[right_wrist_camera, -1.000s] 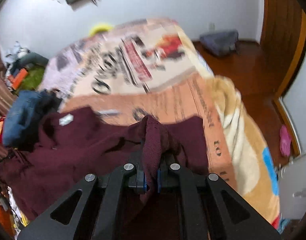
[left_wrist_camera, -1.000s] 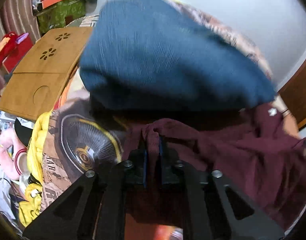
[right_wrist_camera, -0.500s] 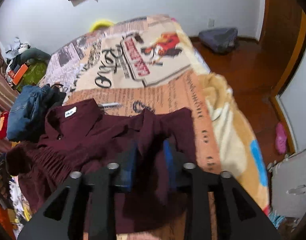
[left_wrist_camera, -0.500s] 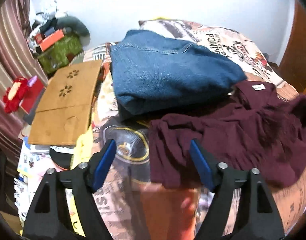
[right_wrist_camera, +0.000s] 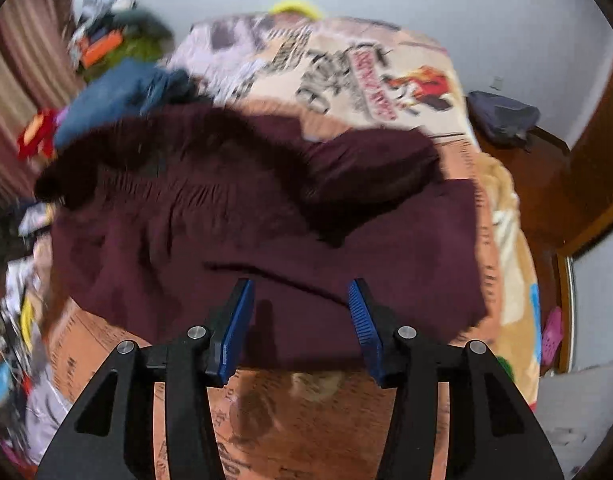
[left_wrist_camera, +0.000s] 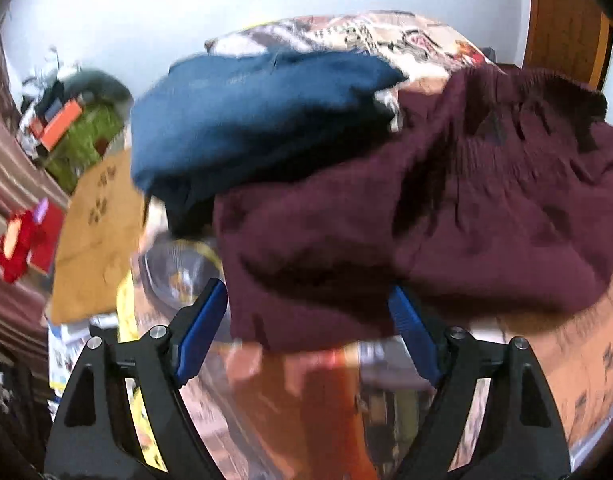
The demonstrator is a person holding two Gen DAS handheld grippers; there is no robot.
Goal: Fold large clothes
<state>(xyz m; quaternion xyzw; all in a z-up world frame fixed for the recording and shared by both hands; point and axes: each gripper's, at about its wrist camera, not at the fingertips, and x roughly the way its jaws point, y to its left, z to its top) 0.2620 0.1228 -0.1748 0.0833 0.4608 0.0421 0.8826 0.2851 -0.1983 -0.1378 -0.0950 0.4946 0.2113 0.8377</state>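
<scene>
On the bed, a maroon garment lies loose with both grippers hovering over its near edge.

Off the bed's left edge sit a tan wooden board [left_wrist_camera: 100,232] and a red toy [left_wrist_camera: 20,240] against the striped curtain. Toward the bed's far left corner rests a pile of folded blue jeans [left_wrist_camera: 258,120], touching the maroon garment [left_wrist_camera: 426,232], which spreads crumpled across the middle of the printed bedspread [right_wrist_camera: 366,76]. The left gripper [left_wrist_camera: 308,312] stands with its jaws wide, blue pads clear of the cloth, the garment's near left corner lying beyond and between them. The right gripper [right_wrist_camera: 300,304] has its jaws opening, narrower, with the garment's near hem between the pads but not pinched. Beyond the bed's right edge, a dark bag [right_wrist_camera: 502,118] lies on the wooden floor.
</scene>
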